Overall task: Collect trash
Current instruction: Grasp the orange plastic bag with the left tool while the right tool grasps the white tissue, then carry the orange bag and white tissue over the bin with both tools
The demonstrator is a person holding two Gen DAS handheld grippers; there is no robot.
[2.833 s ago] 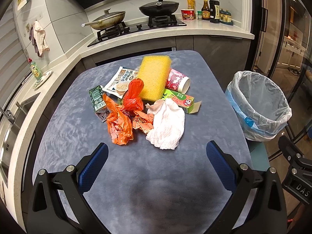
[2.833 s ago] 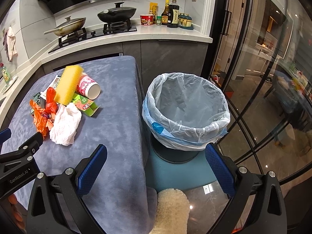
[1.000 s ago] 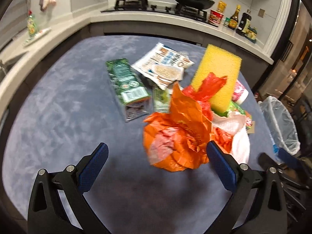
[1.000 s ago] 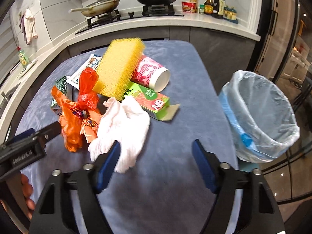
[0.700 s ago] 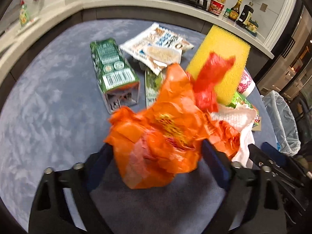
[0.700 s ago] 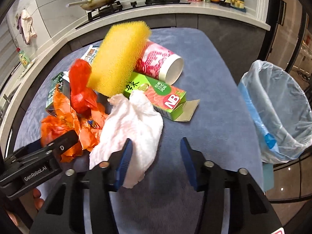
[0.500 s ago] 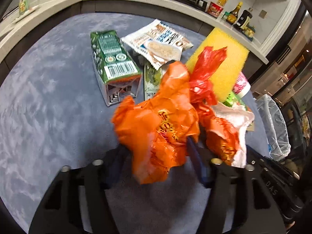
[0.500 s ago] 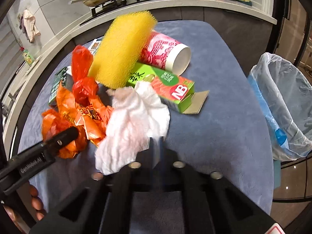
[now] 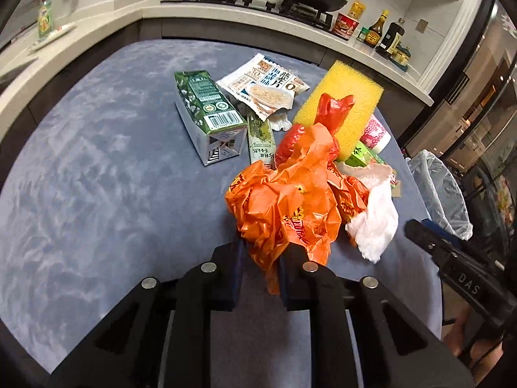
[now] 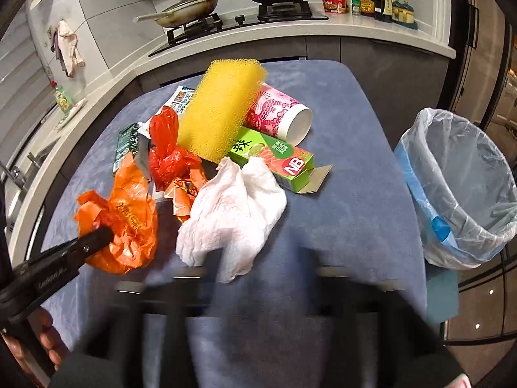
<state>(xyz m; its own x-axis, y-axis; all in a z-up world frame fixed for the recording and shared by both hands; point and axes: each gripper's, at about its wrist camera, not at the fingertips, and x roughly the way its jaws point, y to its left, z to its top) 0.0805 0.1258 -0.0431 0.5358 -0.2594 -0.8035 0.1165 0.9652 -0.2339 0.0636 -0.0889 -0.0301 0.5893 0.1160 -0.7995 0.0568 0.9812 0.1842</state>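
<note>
- Pinching the near edge of the orange plastic bag (image 9: pixel 284 207), the left claw (image 9: pixel 258 258) has just been closing, and its pads now press a fold of the film between them.
- The bag is crumpled on the blue-grey table (image 9: pixel 97 177), touching a red bag (image 9: pixel 326 113) and the white paper towel (image 10: pixel 232 210) on its right.
- The right claw (image 10: pixel 258 268) is blurred in its own view; its jaws have just been opening, the towel's near edge lies between them, and whether they press it I cannot tell.
- The lined trash bin (image 10: pixel 458 187) stands off the table's right edge, well apart from the pile.
- To do this step well, I would lift the bag straight up first, so that its loose folds come free of the red bag and the small orange wrapper (image 10: pixel 184 190) instead of dragging them.
- The grip holds only thin film, so a slow carry towards the bin looks safer than a swing.
- Crossing over the right claw should be avoided; let that hand clear the towel on its own path.
</note>
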